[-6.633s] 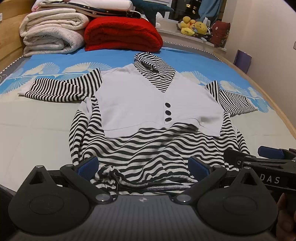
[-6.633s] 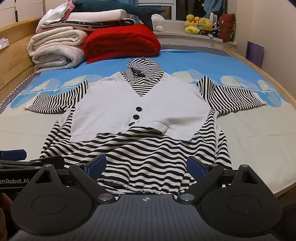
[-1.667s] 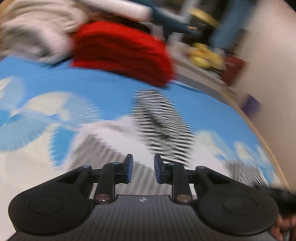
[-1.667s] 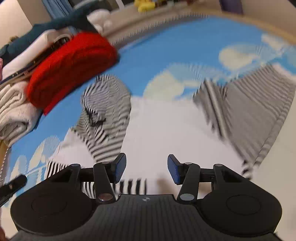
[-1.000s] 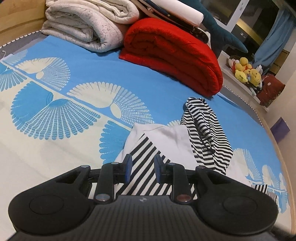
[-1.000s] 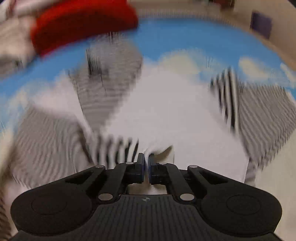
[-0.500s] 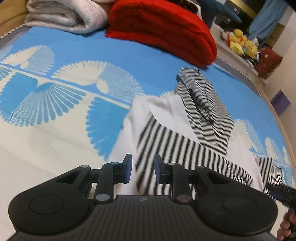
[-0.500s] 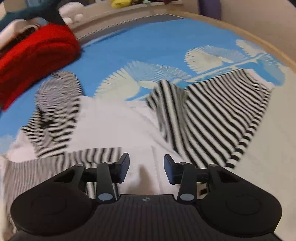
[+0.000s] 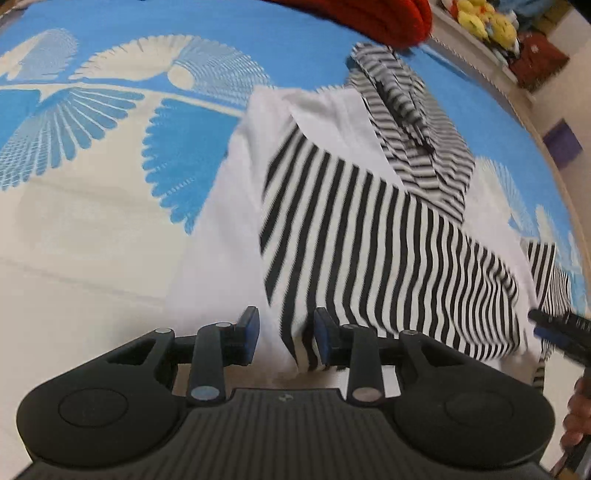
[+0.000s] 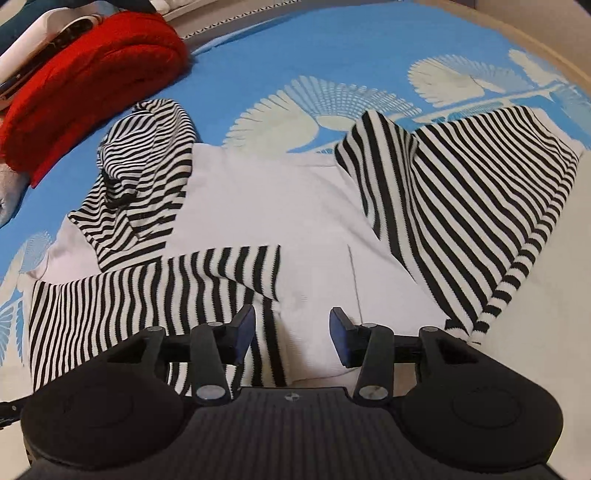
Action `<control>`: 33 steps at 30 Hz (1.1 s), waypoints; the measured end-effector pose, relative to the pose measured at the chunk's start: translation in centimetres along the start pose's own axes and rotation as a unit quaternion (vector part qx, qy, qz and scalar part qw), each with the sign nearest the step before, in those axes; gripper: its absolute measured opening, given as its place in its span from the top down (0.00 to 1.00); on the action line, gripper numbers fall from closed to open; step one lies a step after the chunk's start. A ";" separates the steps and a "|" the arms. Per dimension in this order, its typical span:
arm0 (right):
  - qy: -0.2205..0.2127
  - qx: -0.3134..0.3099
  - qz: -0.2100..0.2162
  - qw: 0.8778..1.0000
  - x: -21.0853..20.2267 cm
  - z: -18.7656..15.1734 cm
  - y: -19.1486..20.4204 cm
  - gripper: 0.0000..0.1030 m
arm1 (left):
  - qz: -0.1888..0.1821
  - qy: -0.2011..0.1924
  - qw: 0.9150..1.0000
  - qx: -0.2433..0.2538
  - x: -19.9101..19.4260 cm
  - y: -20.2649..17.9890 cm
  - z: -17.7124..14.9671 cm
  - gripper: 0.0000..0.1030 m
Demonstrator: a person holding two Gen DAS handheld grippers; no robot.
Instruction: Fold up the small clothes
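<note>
A small black-and-white striped hoodie with a white vest front (image 9: 236, 221) (image 10: 280, 206) lies on the bed. Its left sleeve (image 9: 388, 240) (image 10: 147, 288) is folded across the white front. The right sleeve (image 10: 461, 192) lies spread out to the right. The striped hood (image 9: 410, 118) (image 10: 144, 162) lies at the top. My left gripper (image 9: 282, 334) is open just above the folded sleeve's near edge. My right gripper (image 10: 291, 332) is open over the white front, beside the sleeve's cuff. It also shows at the right edge of the left wrist view (image 9: 561, 328).
The bed sheet (image 9: 110, 110) is blue with white fan patterns. A red folded blanket (image 10: 85, 77) and rolled pale blankets lie at the head of the bed. Plush toys (image 9: 484, 22) sit on a ledge. The wooden bed edge (image 10: 546, 48) runs along the right.
Both grippers have opened a little wider and pulled back slightly. The left sleeve now lies flat across the white front, released.
</note>
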State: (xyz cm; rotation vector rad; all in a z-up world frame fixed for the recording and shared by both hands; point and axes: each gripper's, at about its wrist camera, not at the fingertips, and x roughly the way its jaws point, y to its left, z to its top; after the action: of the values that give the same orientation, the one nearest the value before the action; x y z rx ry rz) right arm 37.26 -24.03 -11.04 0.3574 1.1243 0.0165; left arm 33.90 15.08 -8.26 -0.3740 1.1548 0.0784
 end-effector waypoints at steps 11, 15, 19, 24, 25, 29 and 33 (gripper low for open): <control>0.007 0.002 -0.003 1.000 0.5 0.3 -0.5 0.55 | 0.067 0.005 0.995 0.069 -0.7 -1.1 -0.6 0.90; 0.011 -0.008 -0.006 1.000 0.7 0.1 -0.5 0.54 | 0.041 -0.028 0.997 0.066 -1.6 -1.9 -0.2 0.90; 0.042 -0.024 -0.030 0.998 2.0 -0.6 -0.4 0.49 | 0.048 0.016 0.996 0.067 1.1 -1.3 -1.0 0.90; 0.036 -0.010 -0.021 0.999 1.5 -0.4 -0.5 0.48 | 0.039 -0.018 0.997 0.068 -1.1 -2.6 -0.4 0.71; 0.027 -0.012 -0.017 0.999 1.2 -0.3 -0.4 0.48 | 0.037 -0.023 0.997 0.069 -1.3 -2.9 -0.3 0.69; 0.013 -0.036 -0.017 0.999 0.7 -0.3 0.1 0.48 | 0.025 -0.024 0.996 0.079 -1.1 -4.2 -0.4 0.66; 0.058 -0.050 -0.034 0.996 2.5 -1.1 -0.1 0.45 | 0.033 0.008 0.997 0.074 1.1 -4.3 -1.2 0.66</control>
State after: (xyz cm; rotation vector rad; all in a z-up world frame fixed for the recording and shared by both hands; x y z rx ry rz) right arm 37.33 -23.31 -13.65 0.2313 1.2454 0.0331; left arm 34.33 10.50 -8.59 -0.2052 1.1808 0.0474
